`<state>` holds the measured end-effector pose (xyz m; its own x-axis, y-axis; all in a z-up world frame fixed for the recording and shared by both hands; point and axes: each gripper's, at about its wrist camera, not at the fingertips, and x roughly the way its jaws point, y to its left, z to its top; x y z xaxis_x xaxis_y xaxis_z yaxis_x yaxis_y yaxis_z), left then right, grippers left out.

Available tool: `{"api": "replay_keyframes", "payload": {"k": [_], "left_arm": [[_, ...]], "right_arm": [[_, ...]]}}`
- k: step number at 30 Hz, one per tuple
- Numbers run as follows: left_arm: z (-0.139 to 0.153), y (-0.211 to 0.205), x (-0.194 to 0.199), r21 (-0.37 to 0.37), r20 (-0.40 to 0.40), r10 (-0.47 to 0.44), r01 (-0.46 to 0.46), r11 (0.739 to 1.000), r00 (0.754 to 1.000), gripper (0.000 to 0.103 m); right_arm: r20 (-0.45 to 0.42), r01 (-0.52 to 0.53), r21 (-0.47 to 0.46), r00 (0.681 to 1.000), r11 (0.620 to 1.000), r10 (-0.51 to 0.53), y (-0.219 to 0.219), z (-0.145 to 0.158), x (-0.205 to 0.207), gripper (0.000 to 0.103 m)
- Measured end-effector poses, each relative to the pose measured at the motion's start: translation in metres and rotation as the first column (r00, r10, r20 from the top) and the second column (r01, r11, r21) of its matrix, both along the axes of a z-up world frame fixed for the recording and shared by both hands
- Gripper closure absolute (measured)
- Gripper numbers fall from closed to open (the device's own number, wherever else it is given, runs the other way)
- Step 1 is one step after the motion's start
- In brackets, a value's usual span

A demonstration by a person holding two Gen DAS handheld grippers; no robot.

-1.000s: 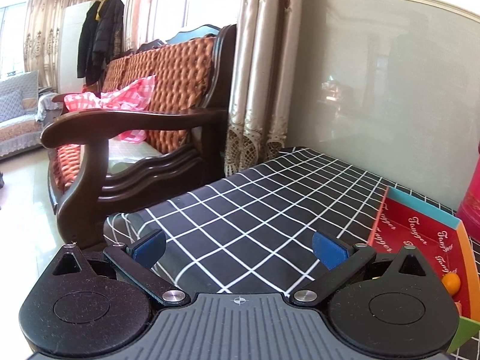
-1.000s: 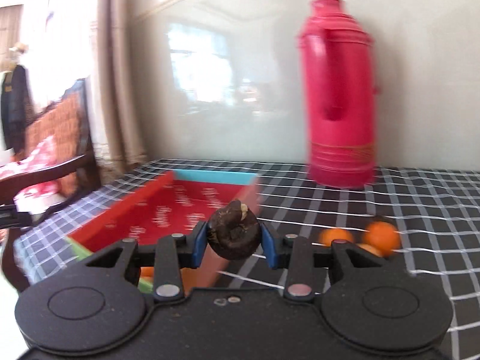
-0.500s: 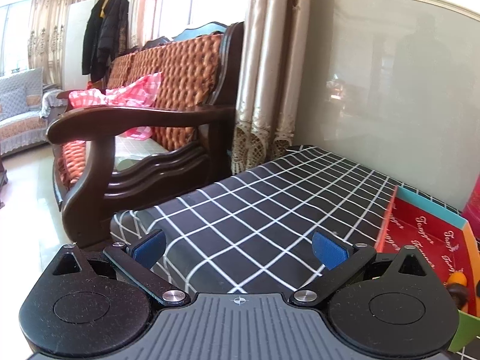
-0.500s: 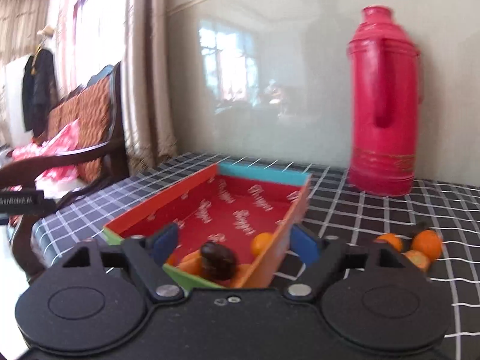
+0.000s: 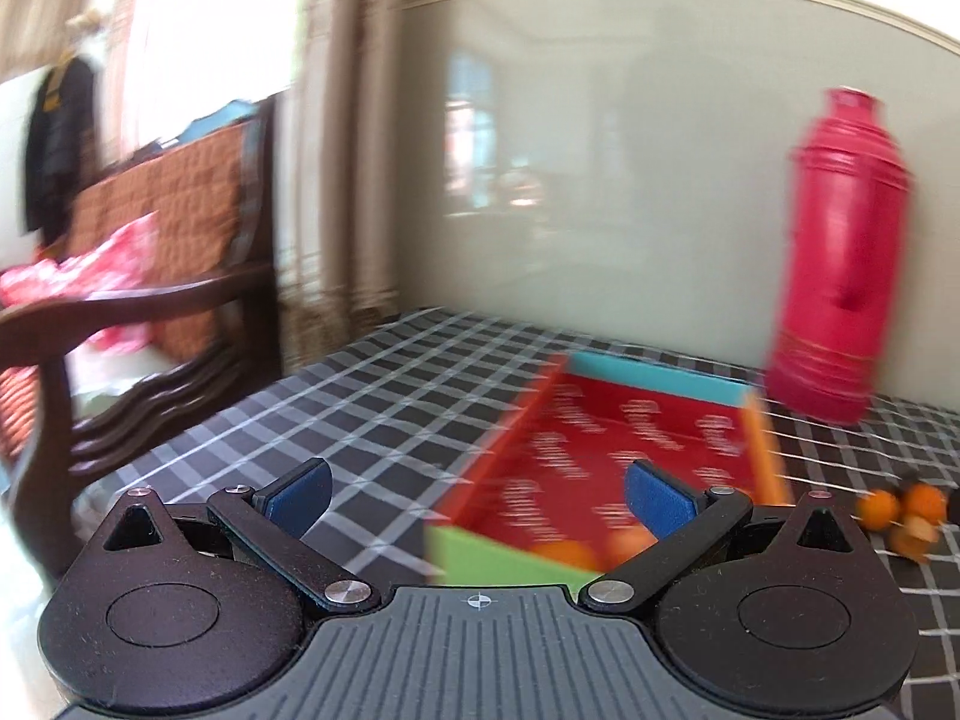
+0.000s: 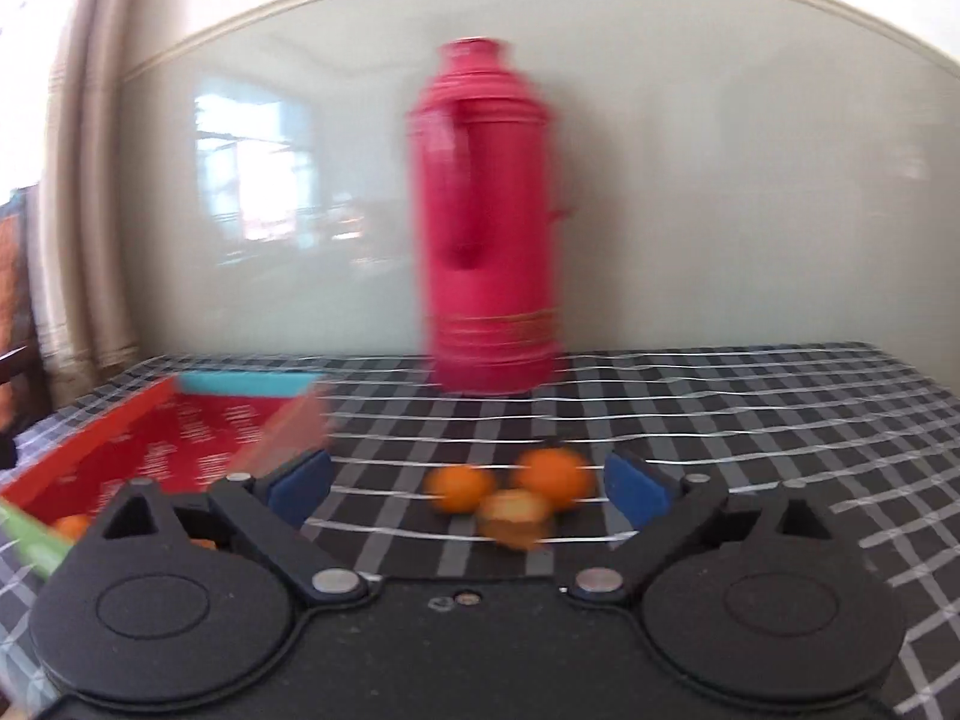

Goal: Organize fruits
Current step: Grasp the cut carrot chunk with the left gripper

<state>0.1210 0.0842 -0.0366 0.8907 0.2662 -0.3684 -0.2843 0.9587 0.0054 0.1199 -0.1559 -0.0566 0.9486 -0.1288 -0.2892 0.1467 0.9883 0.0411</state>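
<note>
A red-lined paper tray (image 5: 606,438) with a teal far wall and a green near wall sits on the checked table; it also shows at the left of the right wrist view (image 6: 150,444). Orange fruits (image 5: 564,552) lie at its near end. Three small oranges (image 6: 510,489) lie loose on the cloth right of the tray, also seen in the left wrist view (image 5: 900,513). My left gripper (image 5: 477,495) is open and empty over the tray's near left corner. My right gripper (image 6: 468,489) is open and empty, with the loose oranges just ahead between its fingers.
A tall red thermos (image 6: 489,222) stands by the wall behind the tray, also in the left wrist view (image 5: 840,258). A wooden armchair (image 5: 138,300) stands off the table's left edge. The black checked cloth (image 6: 750,420) stretches to the right.
My right gripper opened and dropped the dark fruit into the tray, then swung right to the loose oranges. My left gripper swung right, bringing the tray and thermos into view.
</note>
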Motion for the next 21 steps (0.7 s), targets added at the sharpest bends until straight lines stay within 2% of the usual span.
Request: {"api": "replay_keyframes", "payload": {"k": [3,7,12,18,19,21], "left_arm": [[0.000,-0.035,0.004,0.034,0.015,-0.100,0.099,0.994,0.995,0.000],[-0.005,-0.081,0.011,0.057,0.001,-0.233,0.233,0.971,0.972,0.000],[-0.015,-0.131,0.022,0.088,-0.045,-0.354,0.356,0.930,0.934,0.000],[-0.028,-0.176,0.043,0.052,-0.111,-0.450,0.458,0.888,0.886,0.001],[-0.030,-0.183,0.045,0.047,-0.118,-0.464,0.472,0.880,0.878,0.002],[-0.034,-0.197,0.047,0.053,-0.129,-0.495,0.504,0.862,0.860,0.011]], "right_arm": [[-0.006,0.119,-0.007,0.993,0.993,-0.119,-0.024,-0.003,-0.003,0.010],[-0.028,0.233,0.012,0.972,0.972,-0.233,-0.056,-0.007,-0.008,0.007],[-0.023,0.288,0.025,0.958,0.957,-0.287,-0.083,-0.010,-0.018,0.007],[-0.021,0.343,0.037,0.939,0.939,-0.342,-0.107,-0.013,-0.030,0.007],[-0.019,0.351,0.046,0.936,0.935,-0.350,-0.111,-0.013,-0.033,0.007],[-0.013,0.364,0.062,0.931,0.929,-0.364,-0.117,-0.013,-0.037,0.007]]}}
